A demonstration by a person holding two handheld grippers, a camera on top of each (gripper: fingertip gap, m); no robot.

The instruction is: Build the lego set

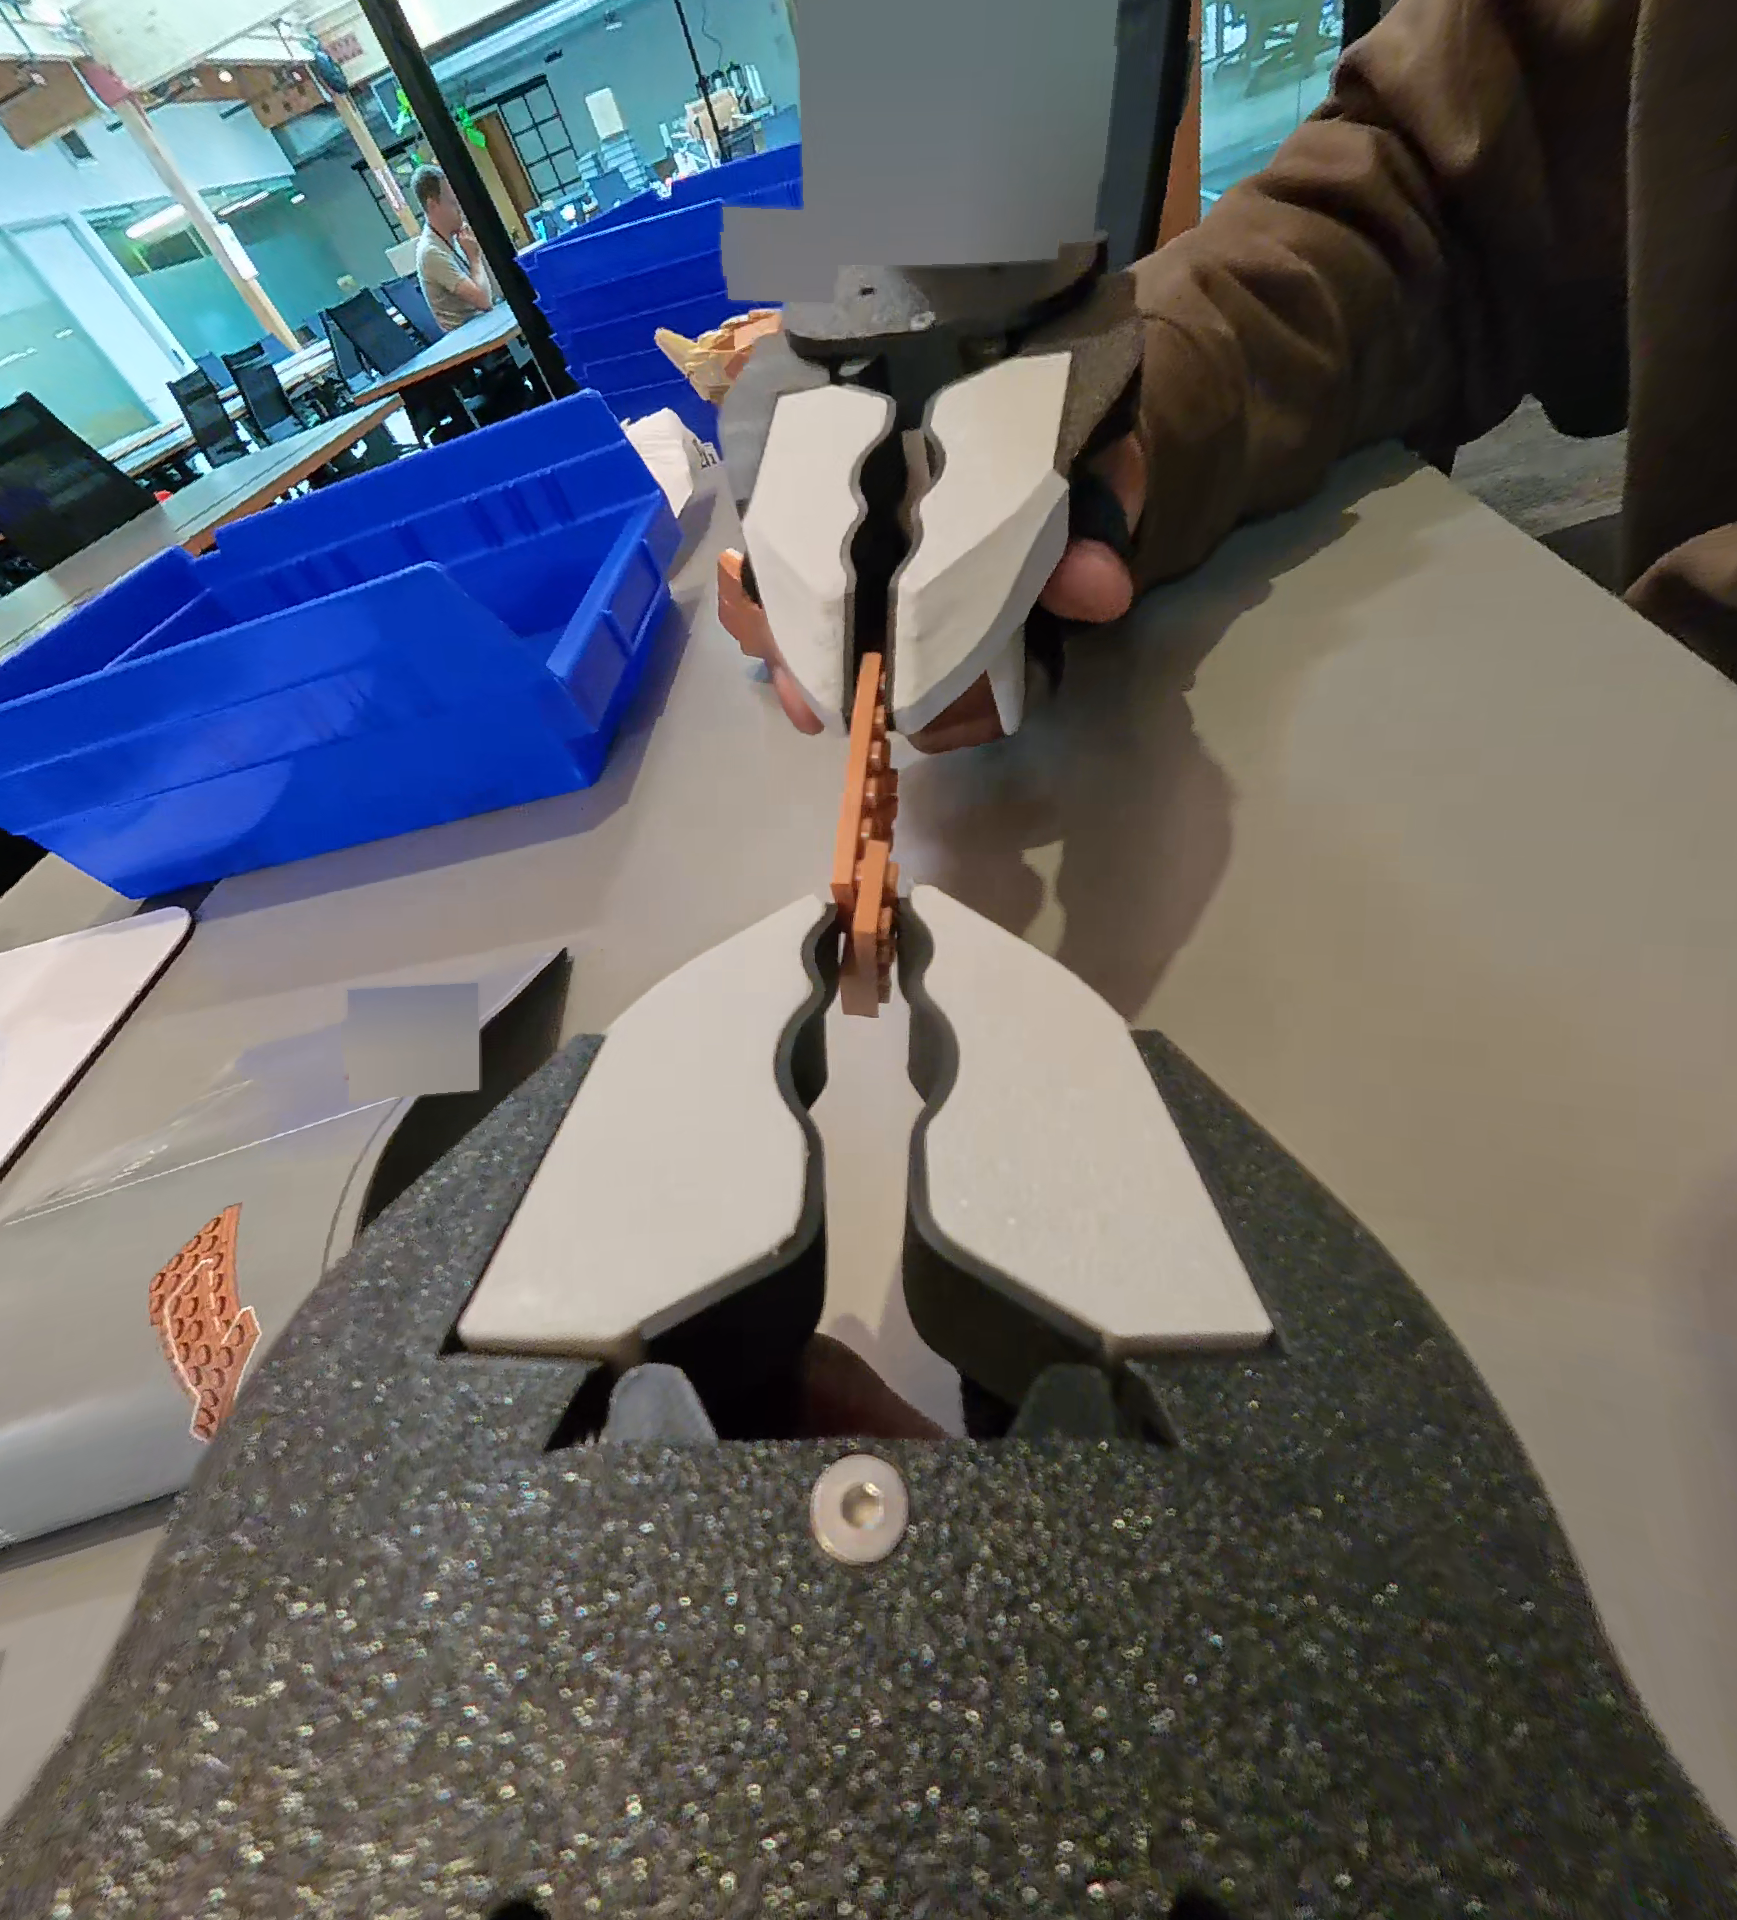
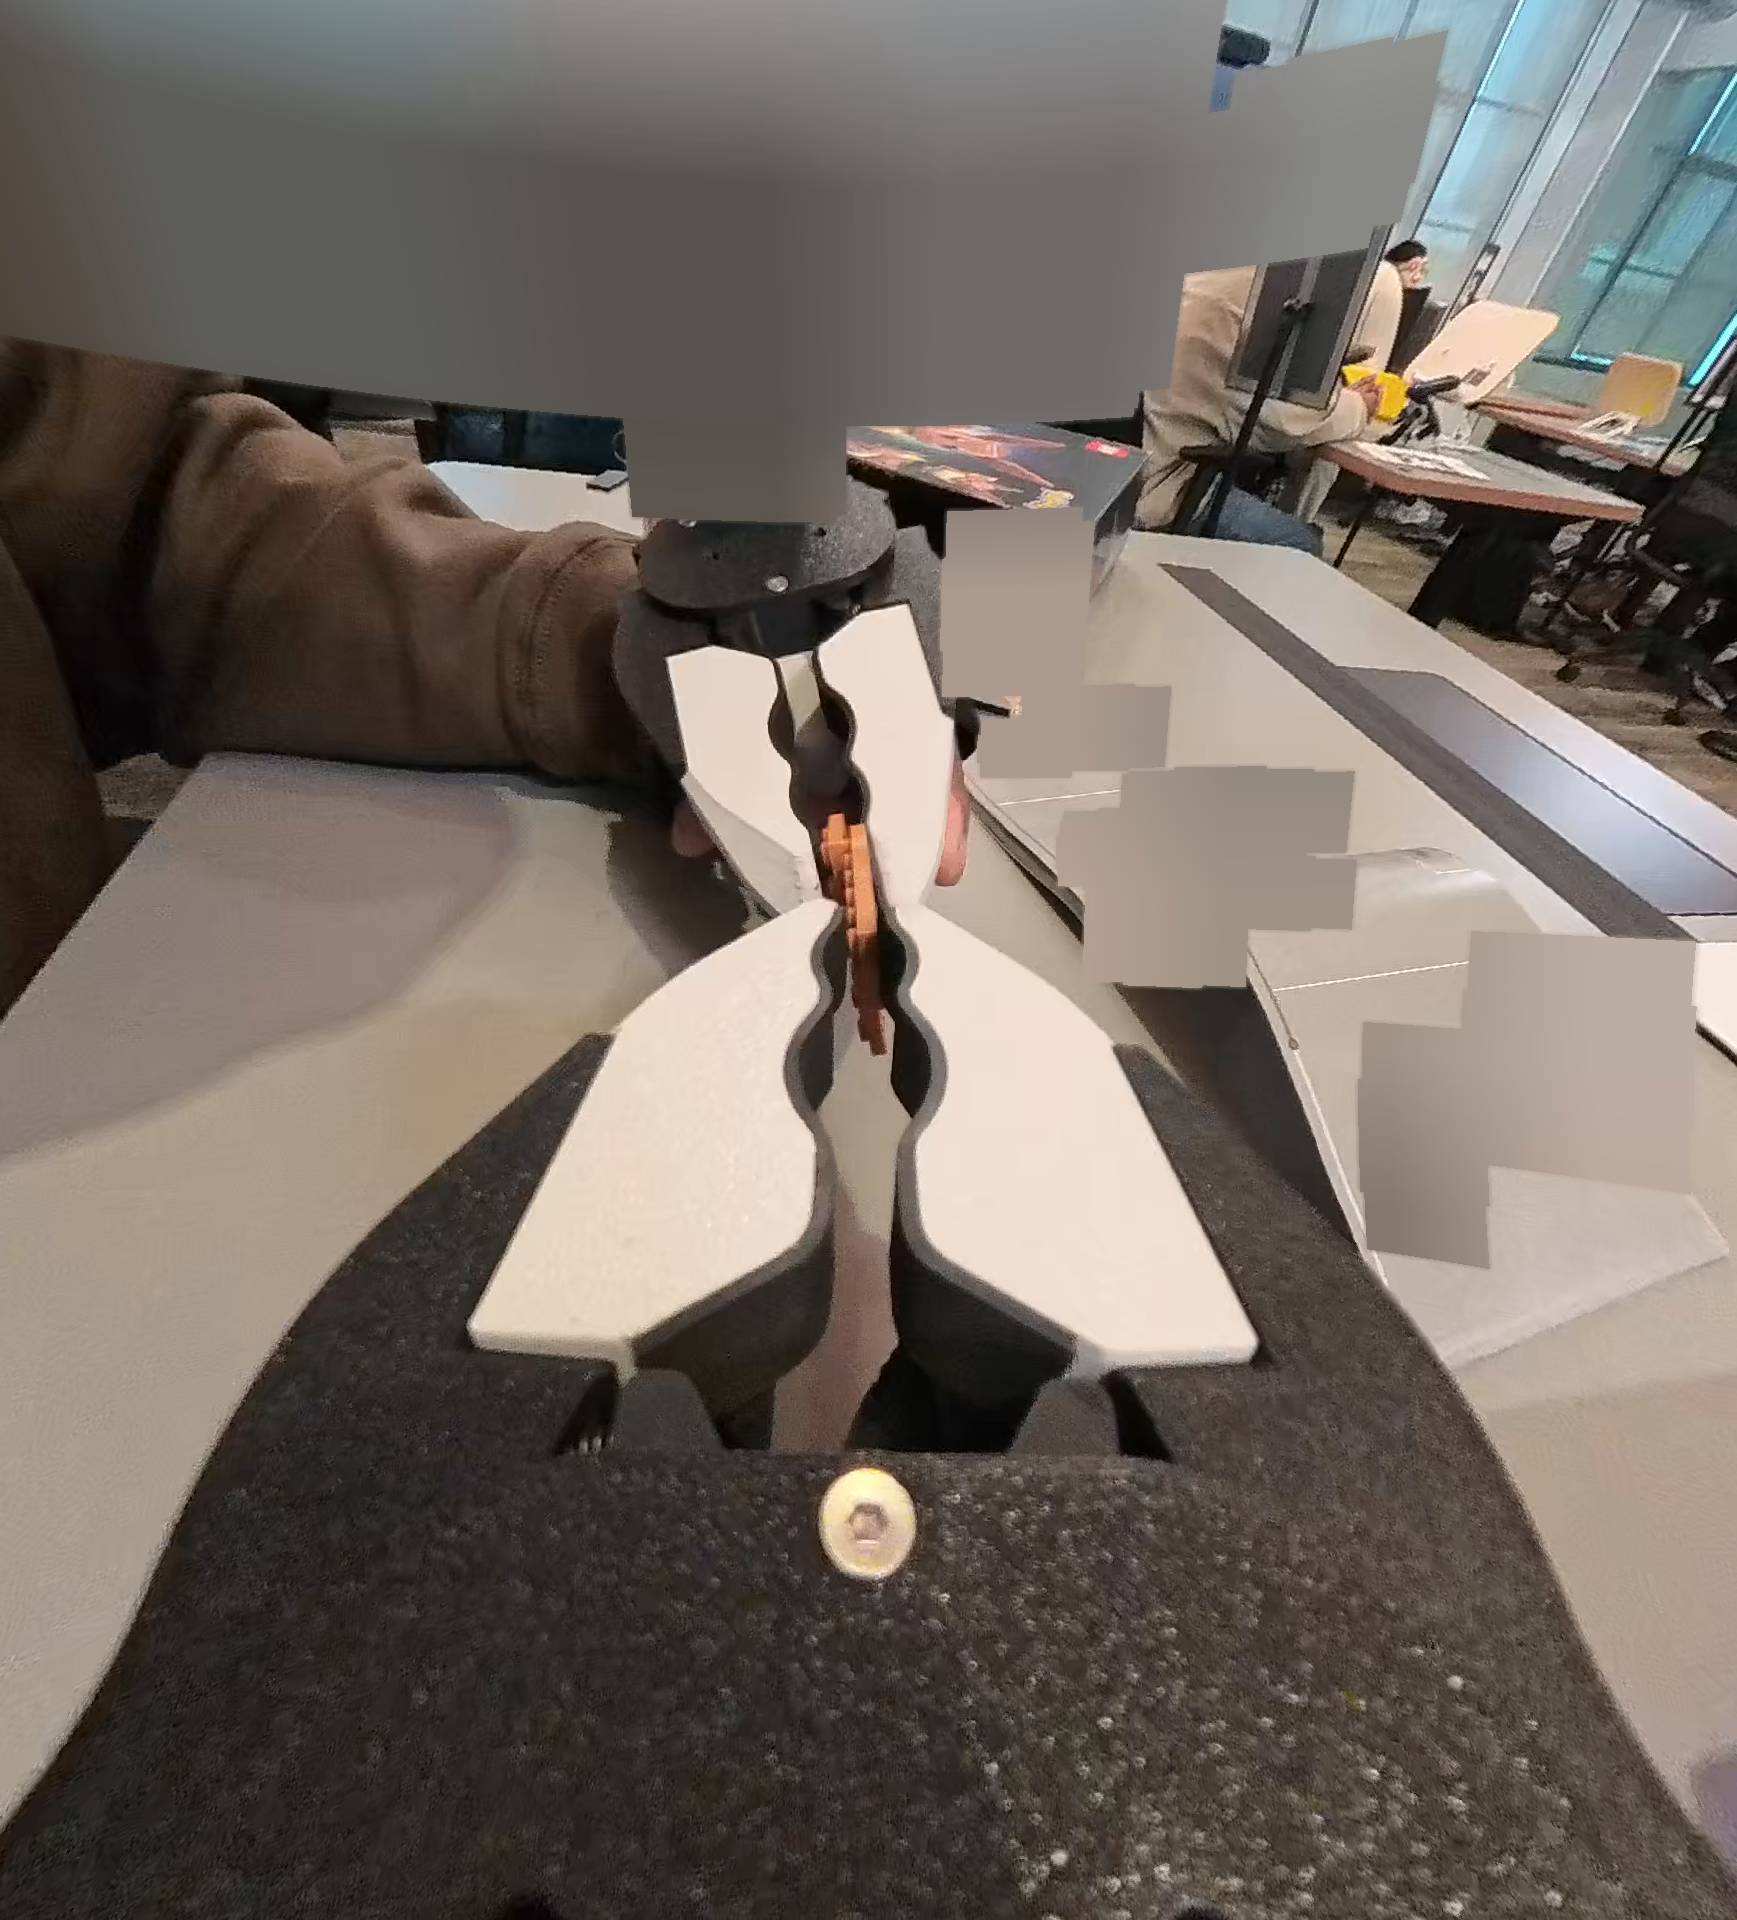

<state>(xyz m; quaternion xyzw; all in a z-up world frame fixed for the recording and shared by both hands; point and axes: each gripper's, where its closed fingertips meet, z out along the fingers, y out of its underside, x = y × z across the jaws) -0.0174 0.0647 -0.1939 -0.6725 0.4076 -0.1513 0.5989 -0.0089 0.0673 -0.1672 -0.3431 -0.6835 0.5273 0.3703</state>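
An orange-brown lego plate assembly [image 1: 866, 800] is held edge-on in the air between my two grippers, which face each other tip to tip. It looks like a long studded plate with a shorter plate lapped on its near end. My left gripper [image 1: 869, 912] is shut on the near end. My right gripper [image 1: 879, 707] is shut on the far end, just above the grey table [image 1: 1363, 831]. In the right wrist view, my right gripper [image 2: 869, 923] pinches the plate assembly [image 2: 862, 951], and the left gripper [image 2: 848, 894] holds its other end.
Blue bins [image 1: 324, 665] stand at the left, with more stacked behind. An instruction booklet [image 1: 64, 1299] and a white board [image 1: 43, 997] lie at the near left. A tan lego model [image 1: 718, 353] sits behind the right gripper. A lego box [image 2: 999, 462] lies at the table's far side. Less than 4 cm separates the two grippers' tips.
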